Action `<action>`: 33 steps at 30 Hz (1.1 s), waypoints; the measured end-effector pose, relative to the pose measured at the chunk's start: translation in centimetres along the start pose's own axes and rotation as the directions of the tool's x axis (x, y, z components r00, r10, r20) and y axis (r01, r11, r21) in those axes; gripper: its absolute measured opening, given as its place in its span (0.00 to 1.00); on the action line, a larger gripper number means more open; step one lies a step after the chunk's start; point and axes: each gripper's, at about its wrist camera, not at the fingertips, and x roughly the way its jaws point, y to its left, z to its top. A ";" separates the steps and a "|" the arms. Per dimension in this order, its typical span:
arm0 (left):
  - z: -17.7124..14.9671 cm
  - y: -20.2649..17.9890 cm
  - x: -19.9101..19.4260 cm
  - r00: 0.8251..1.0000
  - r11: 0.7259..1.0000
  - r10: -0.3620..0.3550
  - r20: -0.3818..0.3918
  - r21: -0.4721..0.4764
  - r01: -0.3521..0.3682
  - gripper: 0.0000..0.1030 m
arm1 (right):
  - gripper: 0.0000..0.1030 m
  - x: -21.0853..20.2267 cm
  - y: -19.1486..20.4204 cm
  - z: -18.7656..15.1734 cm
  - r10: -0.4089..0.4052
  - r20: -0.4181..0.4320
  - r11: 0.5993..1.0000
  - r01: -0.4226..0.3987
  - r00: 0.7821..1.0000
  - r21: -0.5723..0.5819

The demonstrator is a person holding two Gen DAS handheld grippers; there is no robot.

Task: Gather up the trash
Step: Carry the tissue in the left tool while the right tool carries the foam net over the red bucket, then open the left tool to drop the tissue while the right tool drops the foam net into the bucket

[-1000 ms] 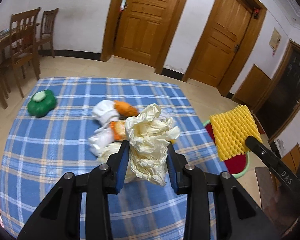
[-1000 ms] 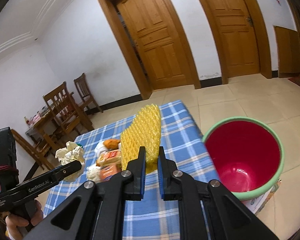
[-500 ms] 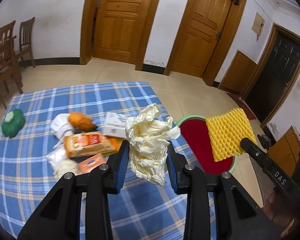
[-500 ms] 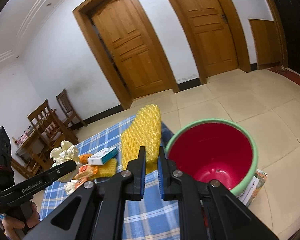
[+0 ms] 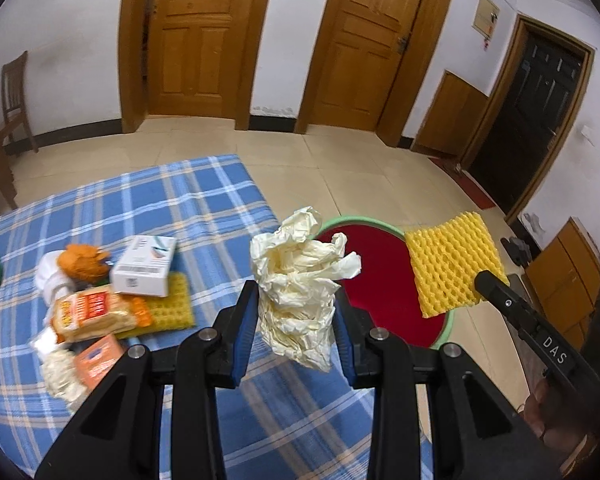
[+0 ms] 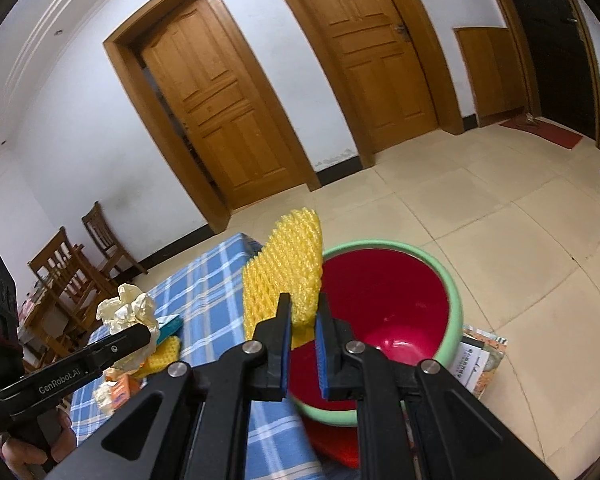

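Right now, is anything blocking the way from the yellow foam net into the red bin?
Nothing visible does. The right tongs hold the yellow foam net at the red bin rim, and its mouth looks open and unobstructed.

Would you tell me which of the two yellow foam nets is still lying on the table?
The foam net under the white box, at; the other net is held over the red bin by the right gripper.
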 end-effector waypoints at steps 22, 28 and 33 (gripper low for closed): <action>-0.7 -5.6 9.8 0.980 0.987 -0.096 -0.172 0.109 0.116 0.35 | 0.14 4.4 -5.8 -1.1 -0.136 -0.103 0.986 0.145 0.985 0.085; -0.8 -5.9 10.4 0.981 0.989 -0.073 -0.178 0.117 0.095 0.56 | 0.15 5.0 -6.4 -1.3 -0.146 -0.118 0.982 0.158 0.982 0.101; -0.6 -5.6 10.0 0.984 0.991 -0.062 -0.166 0.104 0.080 0.60 | 0.27 5.0 -6.7 -1.3 -0.143 -0.116 0.981 0.157 0.983 0.115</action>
